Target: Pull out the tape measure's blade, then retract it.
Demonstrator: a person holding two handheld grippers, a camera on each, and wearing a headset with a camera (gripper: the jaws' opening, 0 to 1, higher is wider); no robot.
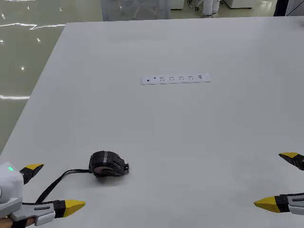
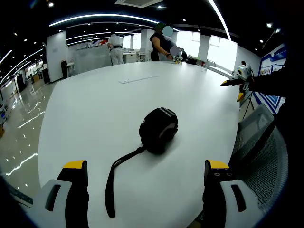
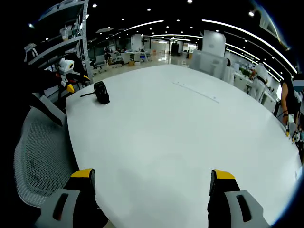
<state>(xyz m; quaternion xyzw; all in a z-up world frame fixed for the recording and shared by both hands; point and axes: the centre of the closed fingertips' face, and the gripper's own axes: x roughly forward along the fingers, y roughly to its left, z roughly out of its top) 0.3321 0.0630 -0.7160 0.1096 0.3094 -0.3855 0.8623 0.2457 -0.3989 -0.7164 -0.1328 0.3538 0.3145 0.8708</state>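
At a broad workbench in a brightly lit hall, a glossy pale floor mirrors the ceiling lights beyond the table's left edge. The matte white table spreads across the head view. In the left gripper view, people stand at its far end. Shelving rises at the upper left of the right gripper view. A grey mesh chair sits against the near edge of the table, below the grippers.

The left gripper reaches in from the lower left corner of the head view, its yellow-tipped jaws spread wide and holding nothing, with a green light on its white body. The right gripper enters from the lower right, well apart from the other. Its jaws are likewise parted wide and empty, and they point inward across the bare tabletop.

A white power strip lies flat near the middle of the table, far from both grippers.

The tape measure, a dark rounded case, rests on the table near the front left, just ahead of the left gripper's open jaws and untouched by them. Its black strap trails from the case back between those jaws.
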